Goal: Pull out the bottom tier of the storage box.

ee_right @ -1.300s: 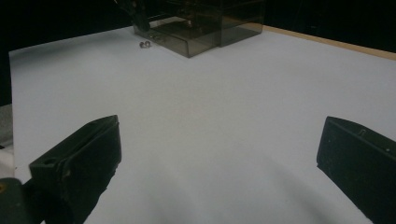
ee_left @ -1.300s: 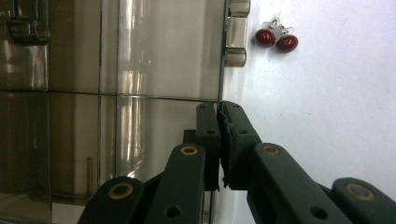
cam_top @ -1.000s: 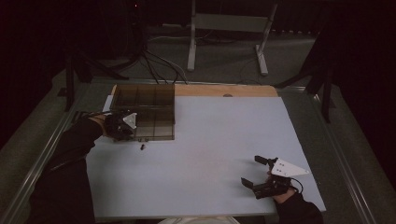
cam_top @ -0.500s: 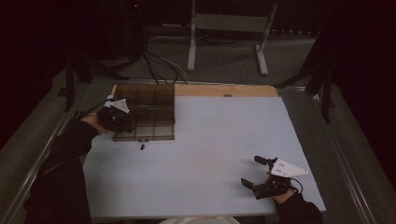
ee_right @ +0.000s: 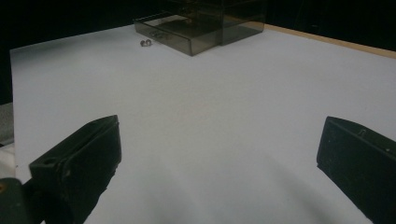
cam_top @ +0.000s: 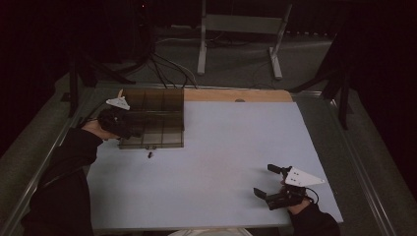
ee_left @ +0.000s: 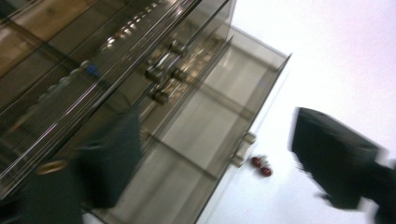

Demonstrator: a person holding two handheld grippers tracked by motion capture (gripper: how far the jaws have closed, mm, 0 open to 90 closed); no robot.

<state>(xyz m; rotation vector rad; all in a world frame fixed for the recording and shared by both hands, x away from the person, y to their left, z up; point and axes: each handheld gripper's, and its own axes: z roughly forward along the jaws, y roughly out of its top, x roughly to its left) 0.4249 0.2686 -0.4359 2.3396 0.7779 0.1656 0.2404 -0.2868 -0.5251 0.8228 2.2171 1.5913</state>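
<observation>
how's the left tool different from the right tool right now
The left tool hangs over the smoky plastic drawer box at the table's far left, its jaws having just been opening with nothing between them. The right tool sits low over the bare white table at the near right, away from the box. Both are open and hold nothing.

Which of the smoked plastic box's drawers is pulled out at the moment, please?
The bottom drawer, the one whose front wall carries the small handle beside the little red piece on the white table. The drawers above it sit flush in the box.
</observation>
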